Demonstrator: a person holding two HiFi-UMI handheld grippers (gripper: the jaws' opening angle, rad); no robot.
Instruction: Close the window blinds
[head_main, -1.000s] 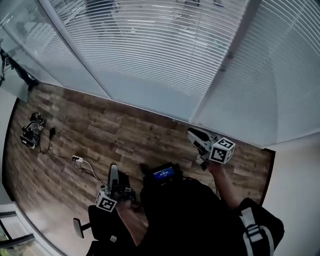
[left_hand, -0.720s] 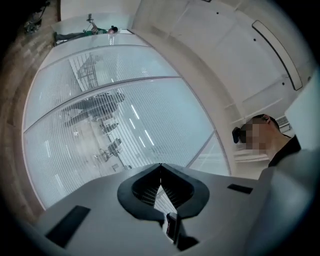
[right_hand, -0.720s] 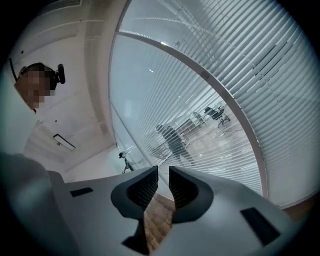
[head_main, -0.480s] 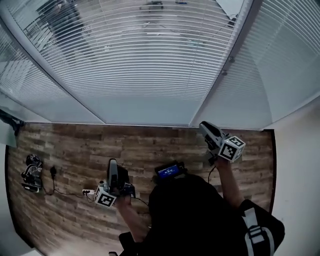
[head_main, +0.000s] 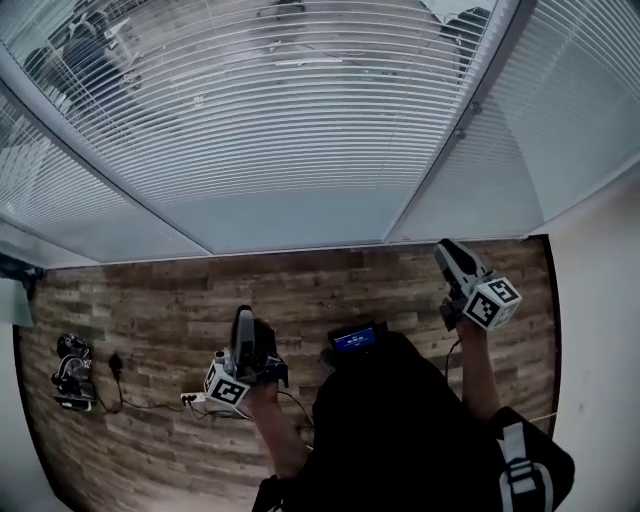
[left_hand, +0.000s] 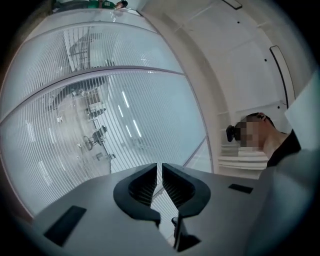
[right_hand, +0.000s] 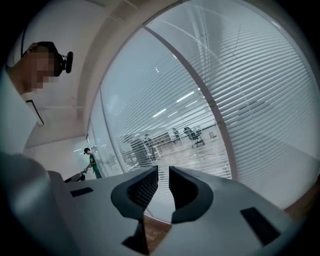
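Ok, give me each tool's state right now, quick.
Left tool: shut, nothing between its jaws.
Right tool: open a little, holding nothing.

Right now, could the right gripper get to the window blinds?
Probably yes. The right gripper points toward the window blinds, nothing stands between them, and its jaws are slightly apart and empty. It is not touching them yet, so the person may need to lean closer.

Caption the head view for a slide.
Person before the window blinds, left tongs shut, right tongs slightly open, both empty above the wood floor.
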